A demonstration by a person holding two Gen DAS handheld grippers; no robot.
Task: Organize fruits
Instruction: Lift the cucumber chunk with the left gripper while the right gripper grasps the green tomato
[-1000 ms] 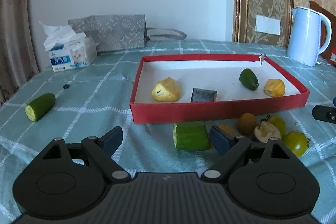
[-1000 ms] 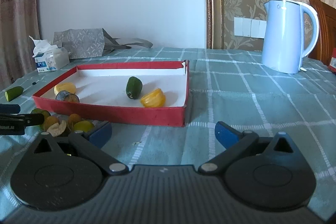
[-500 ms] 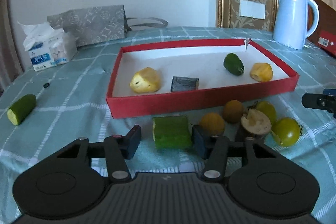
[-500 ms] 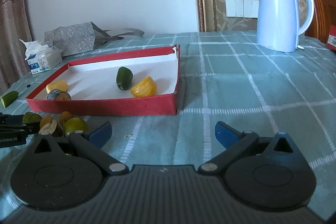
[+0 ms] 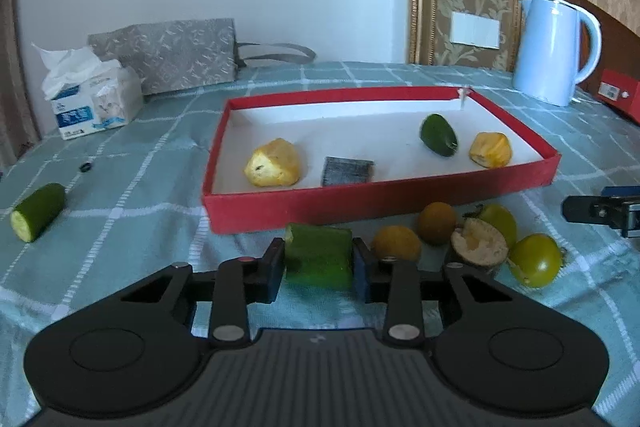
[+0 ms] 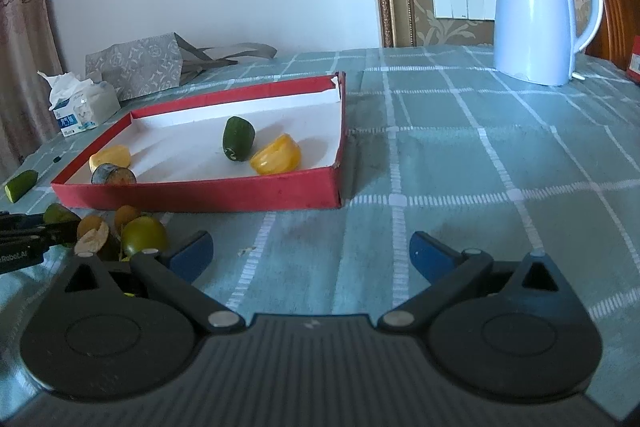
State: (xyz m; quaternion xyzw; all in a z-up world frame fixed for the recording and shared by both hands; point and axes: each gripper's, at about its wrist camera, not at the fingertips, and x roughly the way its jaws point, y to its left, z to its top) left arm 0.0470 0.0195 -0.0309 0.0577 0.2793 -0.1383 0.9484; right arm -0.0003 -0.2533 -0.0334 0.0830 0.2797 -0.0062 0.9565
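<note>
My left gripper [image 5: 318, 269] is shut on a green cucumber chunk [image 5: 319, 259] just in front of the red tray [image 5: 384, 195]. The tray holds two yellow fruit pieces [image 5: 273, 169], a dark chunk [image 5: 347, 171] and a green piece [image 5: 438, 135]. Several small round fruits [image 5: 534, 259] and a cut half [image 5: 479, 248] lie right of the chunk. Another cucumber piece [image 5: 37, 212] lies far left. My right gripper [image 6: 311, 253] is open and empty over the cloth, right of the fruit pile [image 6: 142, 236] and in front of the tray [image 6: 208, 193].
A blue kettle [image 6: 538, 11] stands at the back right. A tissue pack [image 5: 90, 99] and a grey bag [image 5: 172, 53] sit at the back left. A red box [image 5: 618, 95] is at the right edge. A green checked cloth [image 6: 480, 167] covers the table.
My left gripper moved forward and closed on the cucumber chunk. My right gripper stayed open and drifted slightly.
</note>
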